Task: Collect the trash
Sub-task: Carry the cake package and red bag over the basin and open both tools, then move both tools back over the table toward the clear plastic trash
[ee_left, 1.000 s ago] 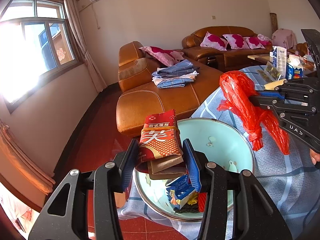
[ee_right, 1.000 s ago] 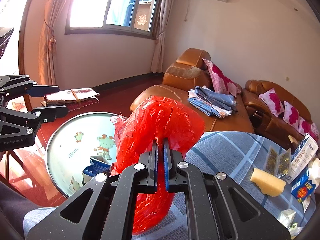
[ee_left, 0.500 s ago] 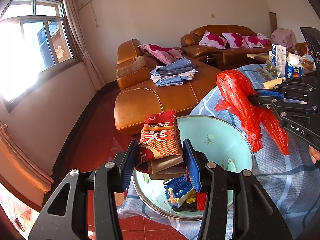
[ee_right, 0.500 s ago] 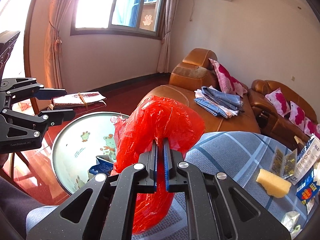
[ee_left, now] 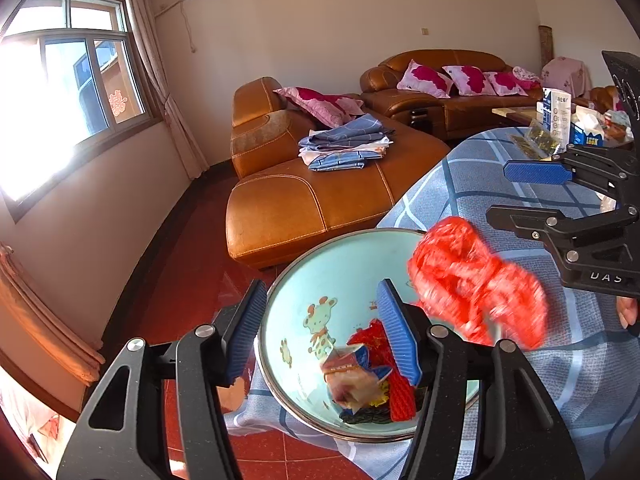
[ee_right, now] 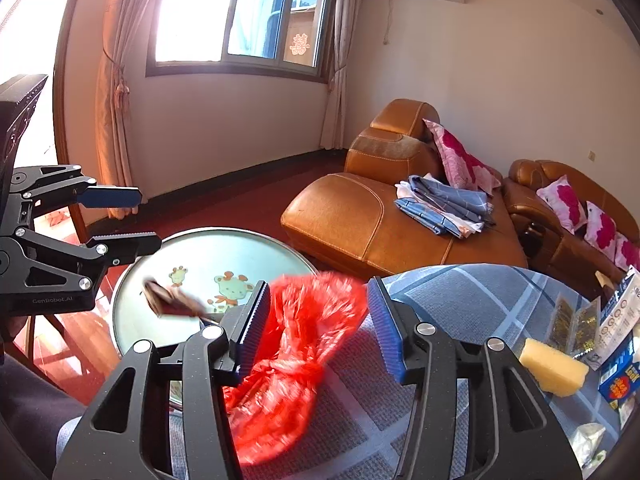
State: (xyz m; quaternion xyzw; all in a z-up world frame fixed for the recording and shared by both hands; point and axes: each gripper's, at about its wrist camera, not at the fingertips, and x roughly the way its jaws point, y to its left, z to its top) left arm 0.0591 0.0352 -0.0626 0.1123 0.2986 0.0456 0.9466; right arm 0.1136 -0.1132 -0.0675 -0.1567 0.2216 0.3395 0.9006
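Closest to me, my right gripper point(ee_right: 316, 322) has its jaws opening, and the red plastic bag point(ee_right: 292, 356) sits blurred between them, touched by neither pad as far as I can tell; I judge it is dropping free. In the left wrist view the same bag hangs smeared just over the near rim of the basin point(ee_left: 280, 292), at its right side.

My left gripper point(ee_left: 322, 330) is opening too, with nothing between its jaws. Below it a brown and red packet point(ee_left: 352, 376) lies blurred over the wrappers piled at the bottom of the basin; in the right wrist view that packet appears mid-air over the cartoon print. The basin rests at the edge of the tabletop point(ee_right: 460, 296), on its blue checked cloth.

So I read the task as partly done: several wrappers are in the basin and two more pieces are on their way. Left to collect, further along the cloth, are a yellow sponge point(ee_right: 554, 366), some foil sachets point(ee_right: 572, 320) and cartons point(ee_right: 620, 384).

Only the right wrist view shows the sponge; only the left shows the pile inside the basin. Beyond, folded clothes point(ee_left: 344, 146) lie on the leather sofa point(ee_left: 312, 200).
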